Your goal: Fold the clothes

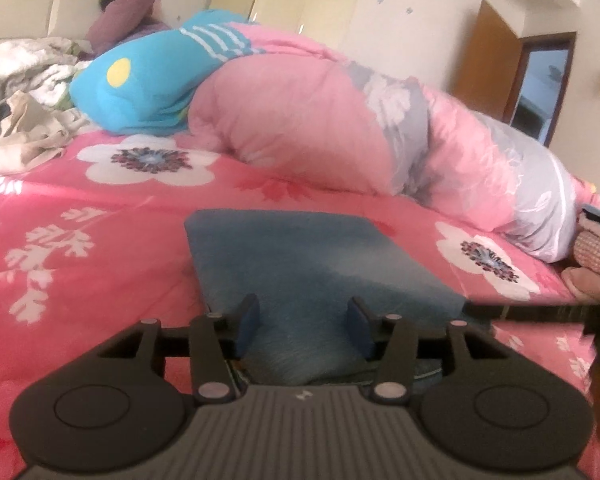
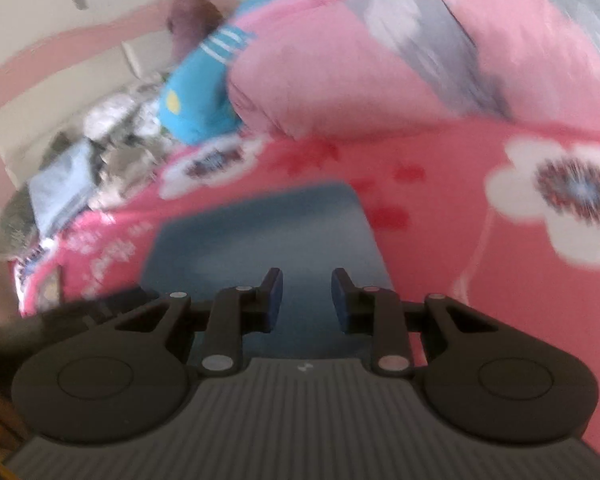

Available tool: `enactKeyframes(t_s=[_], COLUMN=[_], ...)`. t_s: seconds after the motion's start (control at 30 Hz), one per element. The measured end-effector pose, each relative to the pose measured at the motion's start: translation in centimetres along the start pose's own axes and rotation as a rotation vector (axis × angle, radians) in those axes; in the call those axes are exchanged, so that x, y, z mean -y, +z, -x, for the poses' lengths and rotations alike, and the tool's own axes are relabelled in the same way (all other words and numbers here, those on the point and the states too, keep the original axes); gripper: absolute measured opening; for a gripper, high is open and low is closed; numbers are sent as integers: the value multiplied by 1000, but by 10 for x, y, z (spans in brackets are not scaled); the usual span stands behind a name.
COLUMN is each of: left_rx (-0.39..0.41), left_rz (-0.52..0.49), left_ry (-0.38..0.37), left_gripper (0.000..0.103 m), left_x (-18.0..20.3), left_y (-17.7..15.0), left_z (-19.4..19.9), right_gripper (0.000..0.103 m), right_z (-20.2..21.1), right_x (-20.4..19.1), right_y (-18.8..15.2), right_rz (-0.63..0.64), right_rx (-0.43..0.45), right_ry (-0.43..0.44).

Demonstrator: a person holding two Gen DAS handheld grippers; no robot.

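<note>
I saw no box or basket in either view, only the bed. The folded blue denim garment [image 1: 300,256] lay flat on the pink flowered bedspread [image 1: 100,216], directly ahead of both grippers. My left gripper [image 1: 303,326] had its fingers moderately wide, and the garment's near edge bulged up between them without either pad pressing on it. My right gripper [image 2: 306,300] hung over the same garment with a narrower gap, nothing pinched; that view was blurred. Beyond the garment's far edge ran a strip of bare bedspread, then a rolled pink-and-grey quilt [image 1: 340,120] and a turquoise pillow [image 1: 148,84]. A crumpled pile of pale clothes [image 1: 32,120] sat far left. A hand [image 1: 592,284] showed at the right edge.
</note>
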State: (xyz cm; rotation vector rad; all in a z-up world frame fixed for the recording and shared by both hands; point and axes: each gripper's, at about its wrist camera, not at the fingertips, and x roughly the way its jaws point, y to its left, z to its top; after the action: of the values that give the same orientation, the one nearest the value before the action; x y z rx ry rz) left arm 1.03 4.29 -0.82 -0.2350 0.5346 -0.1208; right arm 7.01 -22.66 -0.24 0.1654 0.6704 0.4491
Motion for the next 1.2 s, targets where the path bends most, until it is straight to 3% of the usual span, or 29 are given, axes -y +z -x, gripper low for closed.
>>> enactKeyframes(t_s=[0.13, 0.3, 0.6, 0.93, 1.2], left_rx=[-27, -58, -106, -172, -211], left_rz=[-28, -59, -42, -20, 62], left_ry=[32, 73, 124, 195, 189], left_gripper=[61, 70, 78, 95, 98], left_x=[10, 24, 32, 38, 28], left_y=[3, 6, 11, 14, 14], left_z=[-2, -6, -7, -13, -15], right_gripper=[26, 26, 26, 26, 27], right_z=[-18, -18, -14, -15, -15], right_x=[12, 19, 22, 29, 29], right_y=[-33, -45, -47, -50, -51], right_rz=[4, -6, -28, -54, -52], right_rx=[-7, 43, 71, 84, 86], right_ry=[16, 55, 85, 113, 113])
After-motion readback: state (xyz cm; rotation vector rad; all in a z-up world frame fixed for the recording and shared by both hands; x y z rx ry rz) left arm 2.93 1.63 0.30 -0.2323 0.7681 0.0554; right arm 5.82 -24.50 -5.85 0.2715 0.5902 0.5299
